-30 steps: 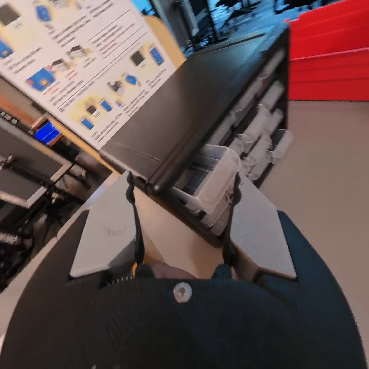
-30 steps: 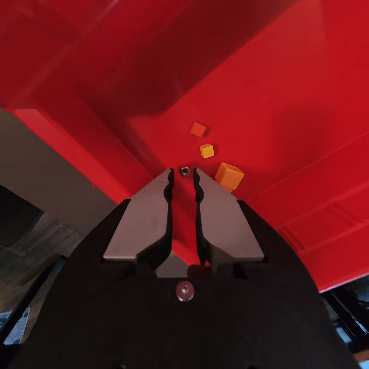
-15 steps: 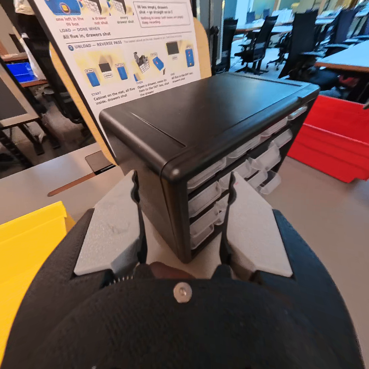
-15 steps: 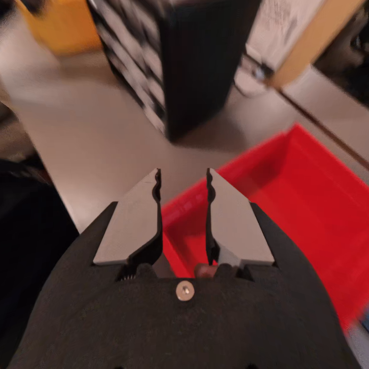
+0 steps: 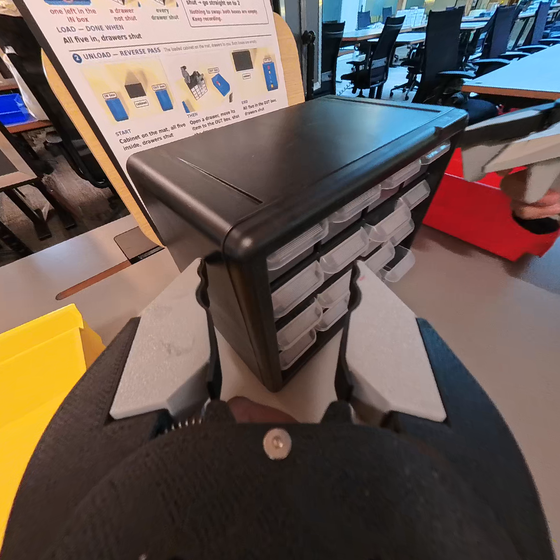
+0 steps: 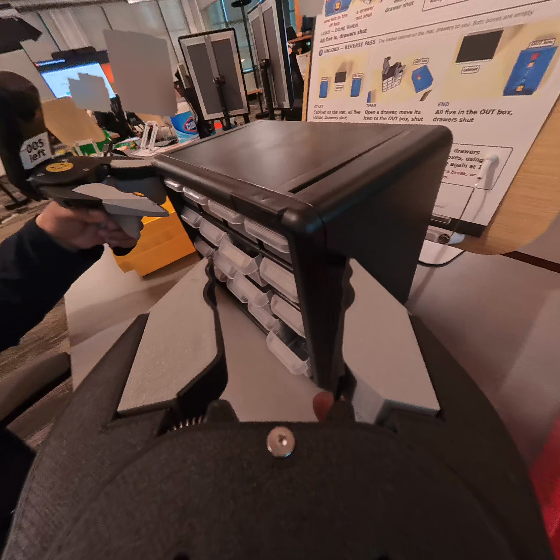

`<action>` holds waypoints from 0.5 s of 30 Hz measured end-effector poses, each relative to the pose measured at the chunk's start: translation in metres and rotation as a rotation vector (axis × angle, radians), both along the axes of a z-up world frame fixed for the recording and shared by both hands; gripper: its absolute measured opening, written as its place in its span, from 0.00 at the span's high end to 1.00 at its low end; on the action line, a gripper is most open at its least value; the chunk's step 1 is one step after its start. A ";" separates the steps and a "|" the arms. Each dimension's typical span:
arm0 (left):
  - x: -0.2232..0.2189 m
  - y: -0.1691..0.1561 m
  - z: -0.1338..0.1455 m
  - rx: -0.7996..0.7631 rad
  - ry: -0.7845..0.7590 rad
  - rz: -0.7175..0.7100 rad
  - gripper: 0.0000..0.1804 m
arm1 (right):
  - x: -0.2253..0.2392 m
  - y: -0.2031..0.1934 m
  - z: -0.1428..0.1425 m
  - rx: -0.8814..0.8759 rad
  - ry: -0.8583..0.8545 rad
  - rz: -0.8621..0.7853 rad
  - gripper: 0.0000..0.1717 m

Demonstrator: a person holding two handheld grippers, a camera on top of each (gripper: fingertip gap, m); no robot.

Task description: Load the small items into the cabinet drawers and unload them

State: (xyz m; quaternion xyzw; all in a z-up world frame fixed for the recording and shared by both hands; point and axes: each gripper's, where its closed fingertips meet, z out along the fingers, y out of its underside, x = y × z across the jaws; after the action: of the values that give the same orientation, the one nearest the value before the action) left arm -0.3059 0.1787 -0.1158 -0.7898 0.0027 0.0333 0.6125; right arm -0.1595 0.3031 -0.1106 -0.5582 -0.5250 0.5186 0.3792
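Left view red bin [image 5: 472, 212], right view yellow bin [image 6: 157, 242], both grippers' fingers spread, bare

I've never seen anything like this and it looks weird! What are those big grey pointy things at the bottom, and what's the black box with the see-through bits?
Those grey pointy things are the jaws of two grabbing tools. A person holds one in each hand, and each tool carries a camera looking out along its jaws. So one picture comes from the left gripper, the other from the right gripper. Each tool also shows in the other's picture, with a hand holding it. Both jaws stand wide open, holding nothing. The black box is a small cabinet on a grey table. The see-through bits are its little drawers; one low drawer sticks out. A yellow bin sits on one side, a red bin on the other.
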 end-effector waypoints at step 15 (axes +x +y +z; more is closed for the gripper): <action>-0.005 0.007 -0.014 -0.052 0.027 0.001 0.47 | -0.012 0.014 -0.019 0.105 -0.013 -0.080 0.56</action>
State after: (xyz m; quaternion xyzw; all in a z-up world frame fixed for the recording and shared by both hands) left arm -0.3106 0.1861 -0.1297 -0.8049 0.0115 0.0439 0.5917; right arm -0.1716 0.3170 -0.1300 -0.5614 -0.5312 0.4714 0.4248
